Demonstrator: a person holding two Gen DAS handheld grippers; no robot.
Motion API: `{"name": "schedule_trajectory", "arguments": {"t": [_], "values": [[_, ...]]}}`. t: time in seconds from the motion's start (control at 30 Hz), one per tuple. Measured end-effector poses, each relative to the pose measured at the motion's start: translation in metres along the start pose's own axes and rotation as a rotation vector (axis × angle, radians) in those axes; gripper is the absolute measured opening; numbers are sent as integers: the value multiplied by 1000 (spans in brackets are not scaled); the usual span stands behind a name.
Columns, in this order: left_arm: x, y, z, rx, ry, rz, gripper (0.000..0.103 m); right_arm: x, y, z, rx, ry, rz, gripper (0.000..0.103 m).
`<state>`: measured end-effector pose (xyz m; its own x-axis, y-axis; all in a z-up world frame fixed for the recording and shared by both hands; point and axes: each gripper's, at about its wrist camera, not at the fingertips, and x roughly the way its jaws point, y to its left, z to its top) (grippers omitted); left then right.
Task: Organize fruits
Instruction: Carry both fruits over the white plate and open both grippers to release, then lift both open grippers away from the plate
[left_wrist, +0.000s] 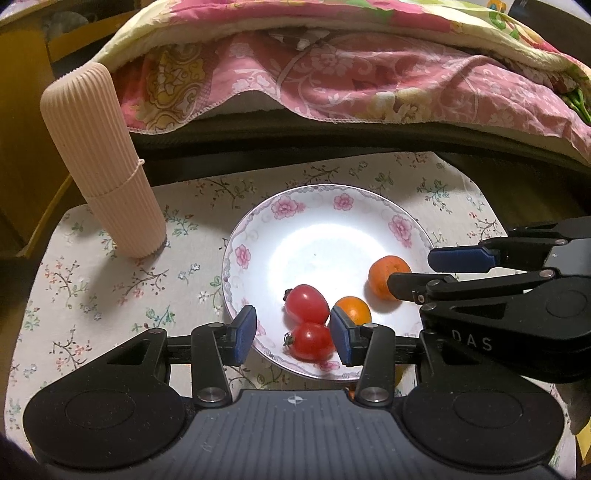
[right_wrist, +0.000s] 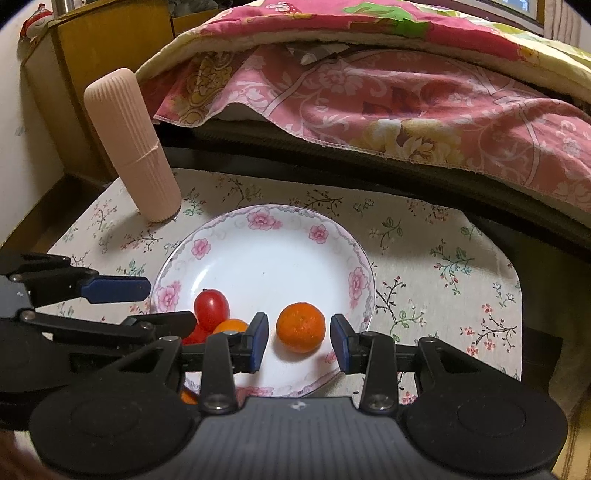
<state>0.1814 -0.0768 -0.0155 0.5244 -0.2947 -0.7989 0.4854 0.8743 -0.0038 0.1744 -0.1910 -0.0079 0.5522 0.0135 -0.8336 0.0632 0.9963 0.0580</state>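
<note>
Left of the plate (left_wrist: 236, 254) stands a tall ribbed beige container (left_wrist: 99, 162), matte and round-topped, on the flowered cloth (left_wrist: 92, 288) that covers the worktop. The plate is glossy white china with a pink flower rim, shallow and slick.

My left tongs (left_wrist: 292, 334) hang at the plate's near edge, parted and gripping nothing, with the nearer red tomato (left_wrist: 312, 341) between the pads and the other red tomato (left_wrist: 306, 303) just beyond it. An orange cherry tomato (left_wrist: 354, 309) sits beside them, close against the right pad. All three are smooth, taut-skinned and round, so I judge a careless squeeze could split one or flick it off the rim.

Further right on the plate lies the small orange (right_wrist: 301, 326), dimpled and dull. My right tongs (right_wrist: 299, 341) bracket it, parted and not touching. The two tongs sit close together; closing in at once risks them knocking each other or the plate.
</note>
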Motion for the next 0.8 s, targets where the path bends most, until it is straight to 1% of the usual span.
{"name": "schedule_trajectory", "arguments": {"t": [0.3,0.47,0.8], "values": [[-11,2,-12,24,4,-10,52,-7,7,-9,-13,17,19,38],[-17,6,-21,28,15,-18,52,-11,14,-14,-16,35,49,38],[-30,15,-51,46,54,-58,52,-14,35,-36,-74,90,125,38]]}}
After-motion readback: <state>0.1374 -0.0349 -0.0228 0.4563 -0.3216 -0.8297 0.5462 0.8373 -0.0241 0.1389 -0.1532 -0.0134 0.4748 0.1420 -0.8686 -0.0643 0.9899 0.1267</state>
